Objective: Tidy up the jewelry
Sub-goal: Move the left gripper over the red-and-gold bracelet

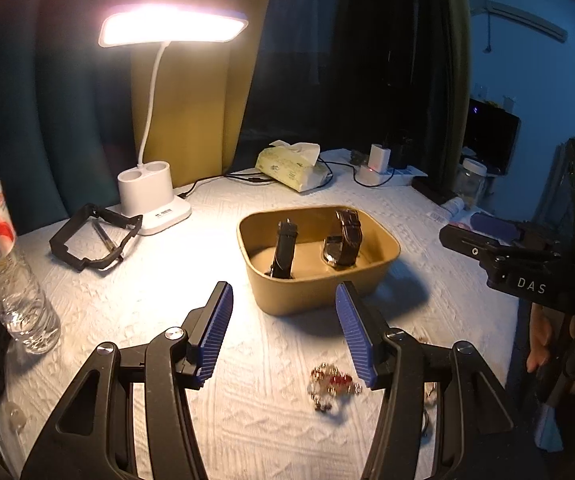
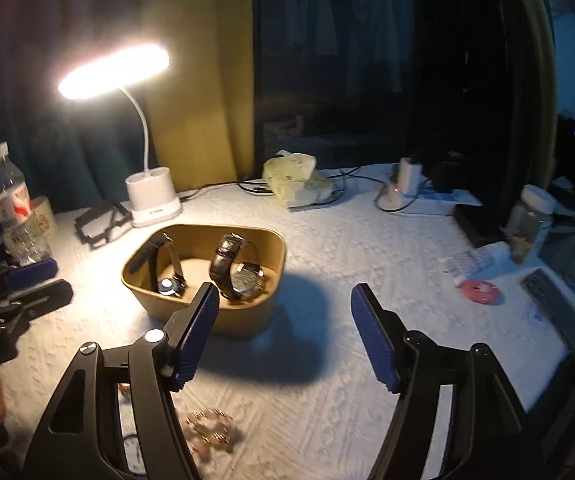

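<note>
On the lamp-lit white tabletop (image 1: 247, 400), the beaded bracelet (image 1: 333, 386) lies loose at about five o'clock beneath the left gripper (image 1: 283, 332), nearer it than the right gripper (image 2: 283, 336), both jaws half-wide and empty, tan tray (image 1: 367, 288) at twelve.

We see our left gripper (image 1: 283, 332) and right gripper (image 2: 285, 334) as black frames with silver screws, ribbed blue pads (image 1: 217, 334); one body reads "DAS".

Lit white desk lamp (image 1: 173, 30) before yellow curtain (image 1: 191, 92), dark window (image 2: 367, 60).
</note>
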The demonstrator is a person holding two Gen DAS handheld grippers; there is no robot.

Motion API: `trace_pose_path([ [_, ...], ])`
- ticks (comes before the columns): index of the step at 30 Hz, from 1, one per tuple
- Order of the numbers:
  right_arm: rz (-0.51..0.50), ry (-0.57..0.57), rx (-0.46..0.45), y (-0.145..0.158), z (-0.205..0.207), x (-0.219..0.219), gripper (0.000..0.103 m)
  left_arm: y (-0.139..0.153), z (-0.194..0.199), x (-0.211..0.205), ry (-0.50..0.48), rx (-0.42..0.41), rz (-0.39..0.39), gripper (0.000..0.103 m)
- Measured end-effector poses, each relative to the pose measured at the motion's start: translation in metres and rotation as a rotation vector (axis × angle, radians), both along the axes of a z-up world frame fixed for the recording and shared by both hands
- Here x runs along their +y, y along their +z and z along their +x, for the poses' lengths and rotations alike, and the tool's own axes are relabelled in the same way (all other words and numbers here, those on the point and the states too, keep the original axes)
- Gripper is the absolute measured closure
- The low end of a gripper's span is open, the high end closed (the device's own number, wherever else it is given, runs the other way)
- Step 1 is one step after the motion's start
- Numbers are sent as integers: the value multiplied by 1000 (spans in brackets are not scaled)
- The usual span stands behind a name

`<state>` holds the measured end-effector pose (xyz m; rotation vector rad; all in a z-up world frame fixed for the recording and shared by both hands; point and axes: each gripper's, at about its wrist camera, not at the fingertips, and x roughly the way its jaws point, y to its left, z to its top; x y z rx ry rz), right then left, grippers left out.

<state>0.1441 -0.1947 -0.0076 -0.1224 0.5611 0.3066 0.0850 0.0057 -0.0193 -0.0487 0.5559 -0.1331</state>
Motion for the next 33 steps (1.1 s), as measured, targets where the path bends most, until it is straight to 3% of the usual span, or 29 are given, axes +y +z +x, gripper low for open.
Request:
trace_pose_path([
  [5, 34, -3, 57, -6, -11, -8, 34, -5, -16, 1, 44, -24, -35, 46],
  [10, 39, 34, 106, -14, -20, -10, 34, -16, -28, -1, 96, -42, 42, 46],
  [21, 31, 72, 248, -47, -24, -10, 34, -32, -30, -4, 11, 81, 22, 46],
  [27, 8, 61, 249, -52, -23, -9, 34, -43, -24, -11, -54, 151, 2, 46],
  [33, 65, 113, 314, -63, -15, -8, 34, -49, -16, -20, -112, 194, 20, 46],
])
